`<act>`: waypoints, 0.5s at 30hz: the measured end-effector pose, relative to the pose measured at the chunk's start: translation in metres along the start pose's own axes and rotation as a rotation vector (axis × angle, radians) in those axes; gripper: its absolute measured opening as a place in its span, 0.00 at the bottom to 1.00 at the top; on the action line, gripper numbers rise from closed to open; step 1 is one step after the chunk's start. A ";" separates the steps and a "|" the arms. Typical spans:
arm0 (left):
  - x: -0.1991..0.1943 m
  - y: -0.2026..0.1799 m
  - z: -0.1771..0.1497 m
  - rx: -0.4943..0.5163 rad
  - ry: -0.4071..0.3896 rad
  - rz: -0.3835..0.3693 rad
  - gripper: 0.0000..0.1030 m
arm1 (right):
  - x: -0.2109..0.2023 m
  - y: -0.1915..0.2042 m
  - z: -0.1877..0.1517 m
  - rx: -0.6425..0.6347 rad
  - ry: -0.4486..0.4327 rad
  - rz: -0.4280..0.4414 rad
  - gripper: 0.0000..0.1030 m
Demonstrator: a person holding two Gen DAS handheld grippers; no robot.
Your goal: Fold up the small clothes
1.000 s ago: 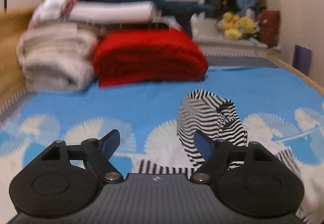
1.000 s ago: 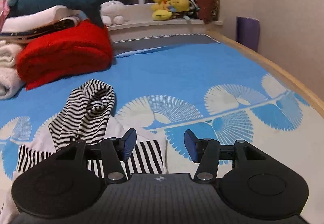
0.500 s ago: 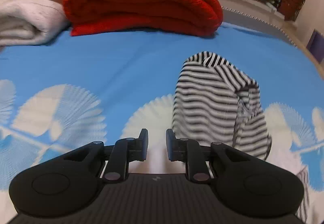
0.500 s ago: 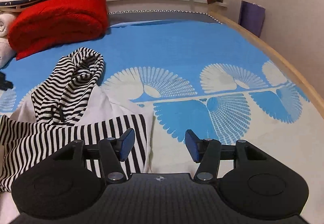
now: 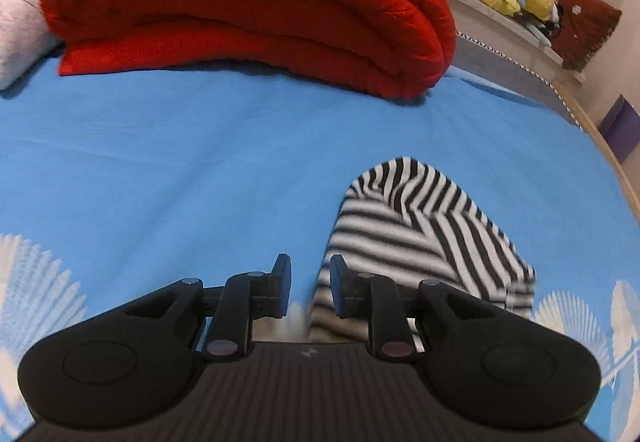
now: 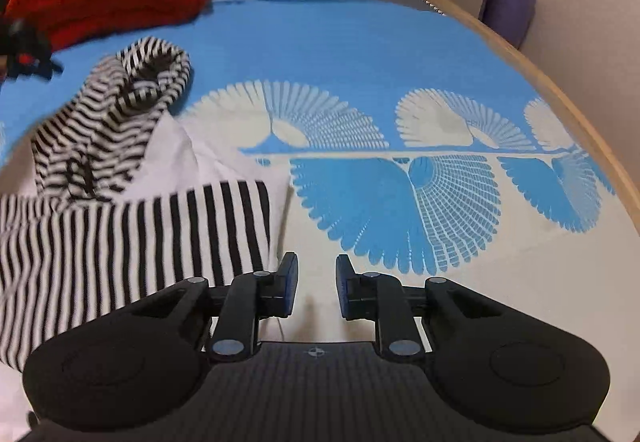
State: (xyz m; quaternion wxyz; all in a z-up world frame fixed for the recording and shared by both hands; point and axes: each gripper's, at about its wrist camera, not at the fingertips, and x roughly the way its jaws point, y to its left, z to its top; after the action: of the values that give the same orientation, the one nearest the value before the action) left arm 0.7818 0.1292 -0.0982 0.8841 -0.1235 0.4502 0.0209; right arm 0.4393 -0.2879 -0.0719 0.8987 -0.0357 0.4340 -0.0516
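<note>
Currently both the left gripper (image 5: 307,288) and right gripper (image 6: 317,288), narrowed on nothing, could close beside the striped garment (image 6: 132,226) and miss its edge.

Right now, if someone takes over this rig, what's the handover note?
Left gripper: jaws have just been closing, then eased slightly. A narrow gap shows, with nothing clamped. It sits at the left edge of the hood of the striped garment.
Right gripper: jaws have just been closing. A narrow gap shows, with nothing between them. It sits just off the garment's right-hand corner.
Things: the garment lies loose and rumpled on the blue bedsheet, with the folded red blanket beyond it.
Done: no fold visible.
Left: grip the edges, flatten the garment and fold it.
</note>
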 end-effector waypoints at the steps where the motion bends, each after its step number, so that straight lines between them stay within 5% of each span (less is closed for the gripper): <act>1: 0.006 -0.001 0.005 -0.011 -0.003 -0.005 0.29 | 0.002 0.000 -0.001 -0.011 0.000 -0.009 0.22; 4: 0.027 -0.003 0.019 -0.052 0.005 -0.029 0.55 | 0.008 -0.004 -0.002 -0.023 0.009 -0.057 0.24; 6: 0.039 -0.008 0.025 -0.057 0.007 -0.022 0.59 | 0.014 -0.011 -0.001 -0.002 0.021 -0.078 0.24; 14: 0.086 -0.037 0.037 -0.001 0.025 -0.027 0.58 | 0.019 -0.013 -0.007 0.000 0.031 -0.099 0.24; 15: 0.092 -0.040 0.037 0.012 0.035 -0.004 0.43 | 0.019 -0.014 -0.008 0.010 0.035 -0.098 0.24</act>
State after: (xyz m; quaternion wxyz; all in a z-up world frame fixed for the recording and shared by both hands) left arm 0.8711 0.0928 -0.1431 0.8768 -0.1194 0.4656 0.0140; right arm 0.4442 -0.3044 -0.0899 0.8875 -0.0516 0.4473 -0.0985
